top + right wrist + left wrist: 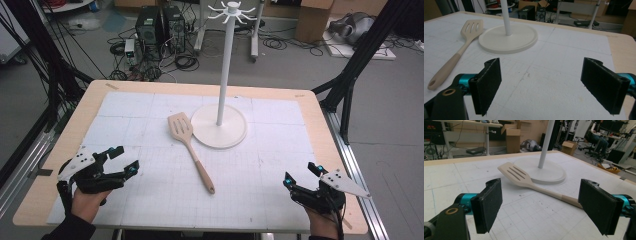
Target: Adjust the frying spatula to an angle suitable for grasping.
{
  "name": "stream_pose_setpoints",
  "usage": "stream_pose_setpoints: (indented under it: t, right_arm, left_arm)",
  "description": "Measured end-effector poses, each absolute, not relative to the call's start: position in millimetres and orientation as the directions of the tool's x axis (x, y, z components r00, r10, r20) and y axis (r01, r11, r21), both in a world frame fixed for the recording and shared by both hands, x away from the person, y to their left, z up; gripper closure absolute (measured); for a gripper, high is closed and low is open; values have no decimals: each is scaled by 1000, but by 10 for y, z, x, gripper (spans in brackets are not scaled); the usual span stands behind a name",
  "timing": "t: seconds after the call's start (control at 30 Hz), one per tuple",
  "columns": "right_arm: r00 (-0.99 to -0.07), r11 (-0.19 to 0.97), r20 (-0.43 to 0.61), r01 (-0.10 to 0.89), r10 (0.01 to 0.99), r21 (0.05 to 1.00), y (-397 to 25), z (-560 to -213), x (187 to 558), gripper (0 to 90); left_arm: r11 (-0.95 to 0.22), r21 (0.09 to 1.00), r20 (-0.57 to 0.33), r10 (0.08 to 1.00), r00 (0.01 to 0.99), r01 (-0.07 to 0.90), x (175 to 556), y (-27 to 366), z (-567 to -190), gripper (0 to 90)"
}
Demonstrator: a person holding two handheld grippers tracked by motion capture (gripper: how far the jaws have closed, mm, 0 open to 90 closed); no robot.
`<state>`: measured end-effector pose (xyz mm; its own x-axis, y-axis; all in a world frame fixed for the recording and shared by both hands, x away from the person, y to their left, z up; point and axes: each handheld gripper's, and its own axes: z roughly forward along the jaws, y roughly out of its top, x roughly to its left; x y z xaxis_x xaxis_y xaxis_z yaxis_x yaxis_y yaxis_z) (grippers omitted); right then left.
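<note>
Black foam-padded jaws of the left tool and the right tool stand wide apart, holding nothing. The spatula lies flat on the table ahead, between both tools, its slotted beige head touching the stand. Grip the rounded handle mid-length, jaws square across it.

Cream slotted spatula, its handle end a darker tan. White round-based stand with white pole. White mat ruled in a faint grey grid, lightly speckled, perhaps dirt. Pale wood table. Black gripper pads on teal mounts.
</note>
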<state>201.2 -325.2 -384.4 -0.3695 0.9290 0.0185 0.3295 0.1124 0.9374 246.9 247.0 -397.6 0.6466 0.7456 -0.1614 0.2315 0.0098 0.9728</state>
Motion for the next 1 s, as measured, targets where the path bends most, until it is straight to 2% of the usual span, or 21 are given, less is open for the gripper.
stream_pose_setpoints:
  t: [0.43, 0.77, 1.0]
  right_arm:
    - [-352, 105, 26, 348, 936, 932, -3240, -3860, 2018, 155]
    - [-374, 100, 56, 384, 926, 918, -2989, -3863, 2122, 158]
    - [-441, 155, 46, 408, 897, 900, -2733, -3904, 2273, 243]
  left_arm:
    - [15, 972, -166, 753, 637, 236, 2477, 2494, -3984, 201]
    - [-2, 970, -155, 760, 632, 241, 2453, 2517, -3992, 211]
    - [1, 969, -160, 766, 623, 248, 2473, 2554, -4000, 234]
